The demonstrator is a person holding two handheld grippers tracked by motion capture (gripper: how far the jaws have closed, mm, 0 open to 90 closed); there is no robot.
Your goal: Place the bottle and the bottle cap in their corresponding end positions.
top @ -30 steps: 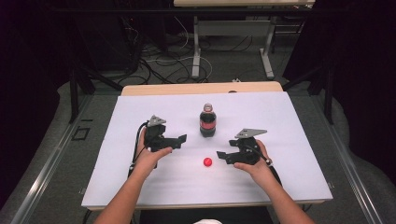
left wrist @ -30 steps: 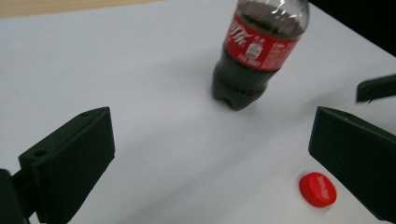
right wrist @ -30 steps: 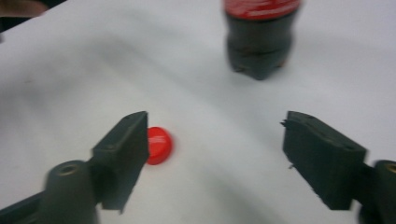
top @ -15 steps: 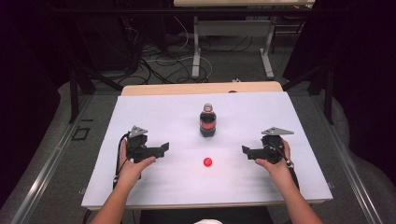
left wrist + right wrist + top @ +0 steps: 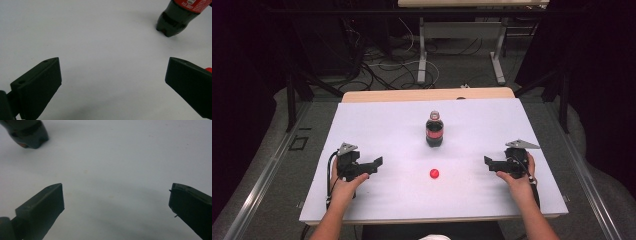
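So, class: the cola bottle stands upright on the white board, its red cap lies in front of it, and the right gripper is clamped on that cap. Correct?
Not quite. The right gripper holds nothing: in the high view its jaws are open, well away from the red cap. The cola bottle does stand upright on the white board.

A dark cola bottle with a red label stands upright mid-table before you, uncapped; its small red cap lies just nearer you.

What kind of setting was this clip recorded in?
Most likely a lab or workshop set up for recording. A white-topped table stands in a dark room, loose cables lie across the floor behind it, and the metal legs of another table stand farther back.
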